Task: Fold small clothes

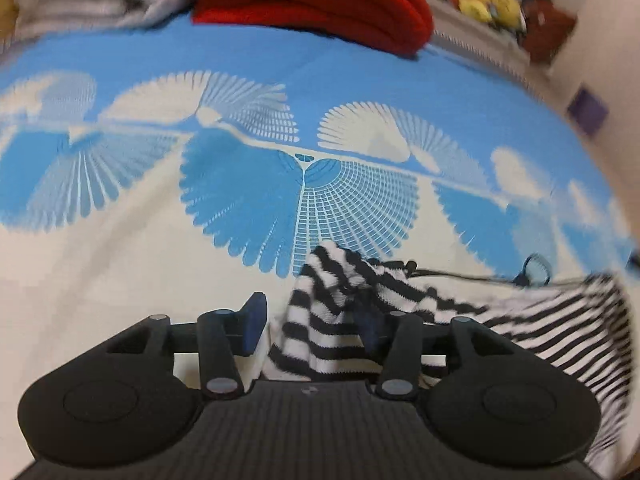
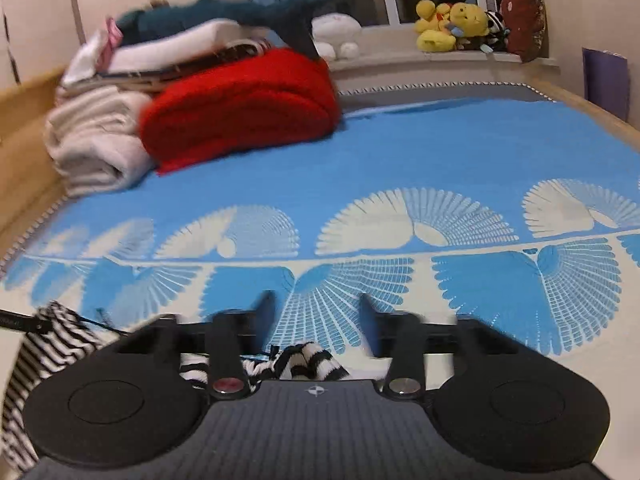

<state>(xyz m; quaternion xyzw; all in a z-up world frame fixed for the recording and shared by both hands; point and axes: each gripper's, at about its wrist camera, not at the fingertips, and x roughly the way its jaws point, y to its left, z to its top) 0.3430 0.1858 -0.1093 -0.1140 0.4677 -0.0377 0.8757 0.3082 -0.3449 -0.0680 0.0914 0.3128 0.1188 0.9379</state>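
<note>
Both the left gripper (image 1: 310, 320) and right gripper (image 2: 316, 320) stand with fingers spread, pinching nothing, over the striped garment (image 1: 400, 312) bunched on the bed (image 1: 280, 80), where a careless regrasp could crumple its fold.

The black-and-white striped knit garment (image 1: 320, 320) looks like soft, slightly fuzzy cotton jersey, matt all over. It's lying on a blue and cream printed bedspread (image 2: 400, 152), a flat woven cloth, smooth and no sheen. Far left there's a chunky red knitted blanket (image 2: 240, 108) with a ribbed, fluffy texture, and beside it some folded off-white towels (image 2: 96, 148), looking like plush terry. The black plastic gripper body (image 1: 316, 420) is matt with fine ridges on top, plus small shiny metal pivot pins (image 2: 405, 385). The bed frame (image 2: 24, 140) on the left looks like pale, smooth wood. The yellow plush toys (image 2: 452, 24) on the far sill look fuzzy.
</note>
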